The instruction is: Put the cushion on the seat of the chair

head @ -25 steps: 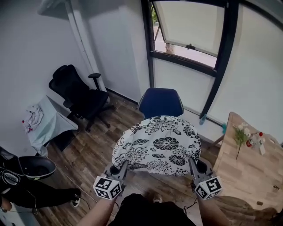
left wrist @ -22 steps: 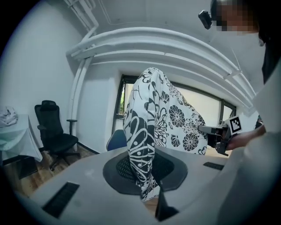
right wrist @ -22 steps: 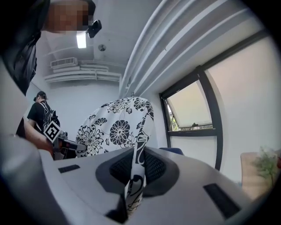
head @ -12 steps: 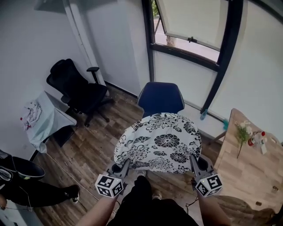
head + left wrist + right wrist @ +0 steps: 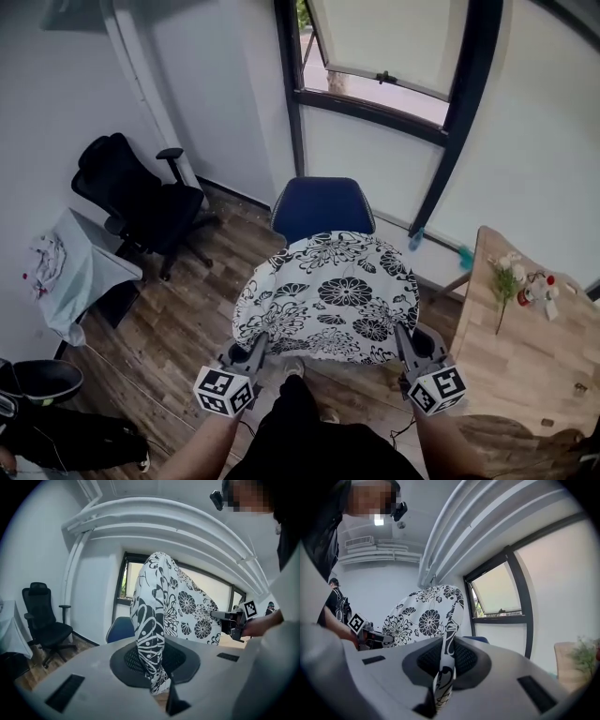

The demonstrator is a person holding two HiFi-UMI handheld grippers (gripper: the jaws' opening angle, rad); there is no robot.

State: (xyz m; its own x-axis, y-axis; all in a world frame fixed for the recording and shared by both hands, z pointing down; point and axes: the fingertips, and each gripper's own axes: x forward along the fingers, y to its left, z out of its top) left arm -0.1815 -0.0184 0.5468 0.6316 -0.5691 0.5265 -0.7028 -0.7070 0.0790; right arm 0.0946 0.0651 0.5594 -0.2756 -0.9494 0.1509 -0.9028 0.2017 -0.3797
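Note:
A white cushion with black flower print (image 5: 330,298) hangs in the air in front of me, held by its two near corners. My left gripper (image 5: 258,345) is shut on the near left corner of the cushion (image 5: 152,634); my right gripper (image 5: 403,336) is shut on the near right corner of the cushion (image 5: 443,667). Beyond the cushion stands the blue chair (image 5: 321,208); its backrest shows, while the seat is hidden under the cushion. The chair also shows low in the left gripper view (image 5: 119,629).
A black office chair (image 5: 141,202) stands at the left wall. A wooden table (image 5: 525,361) with a small plant (image 5: 506,281) is at the right. A small table draped in pale cloth (image 5: 70,272) stands at the far left. A tilted window (image 5: 394,47) is behind the blue chair.
The whole scene has slid left and slightly down in the head view. The cushion stays gripped at both corners and now hangs closer to the blue chair, covering more of it.

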